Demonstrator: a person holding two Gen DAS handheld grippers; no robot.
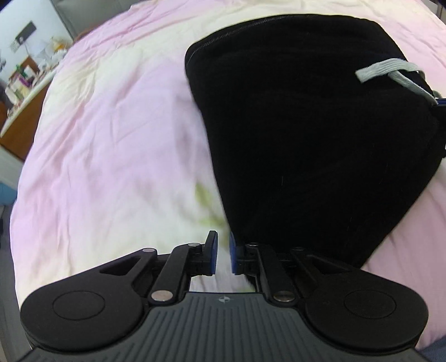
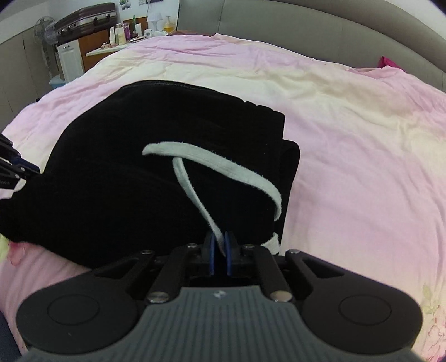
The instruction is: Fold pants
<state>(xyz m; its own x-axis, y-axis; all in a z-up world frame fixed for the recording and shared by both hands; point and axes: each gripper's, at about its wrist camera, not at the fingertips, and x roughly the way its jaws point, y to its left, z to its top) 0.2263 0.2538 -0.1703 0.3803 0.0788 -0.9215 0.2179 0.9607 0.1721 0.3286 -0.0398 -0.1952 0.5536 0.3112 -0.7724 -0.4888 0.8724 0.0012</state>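
Black pants (image 1: 306,133) lie folded into a compact bundle on the pink and cream bedspread (image 1: 111,139). A white drawstring (image 1: 390,69) lies across their right end. My left gripper (image 1: 223,252) is open and empty at the pants' near left corner, its right pad touching the cloth edge. In the right wrist view the pants (image 2: 125,167) fill the middle, with the drawstring (image 2: 223,164) looped on top. My right gripper (image 2: 220,250) is shut on the drawstring at the pants' near edge. The left gripper's fingers (image 2: 16,167) show at the far left.
The bedspread (image 2: 348,139) stretches wide to the right and beyond the pants. A grey padded headboard (image 2: 306,25) runs along the back. A cluttered counter (image 2: 111,47), a fan and a suitcase stand past the bed's far left.
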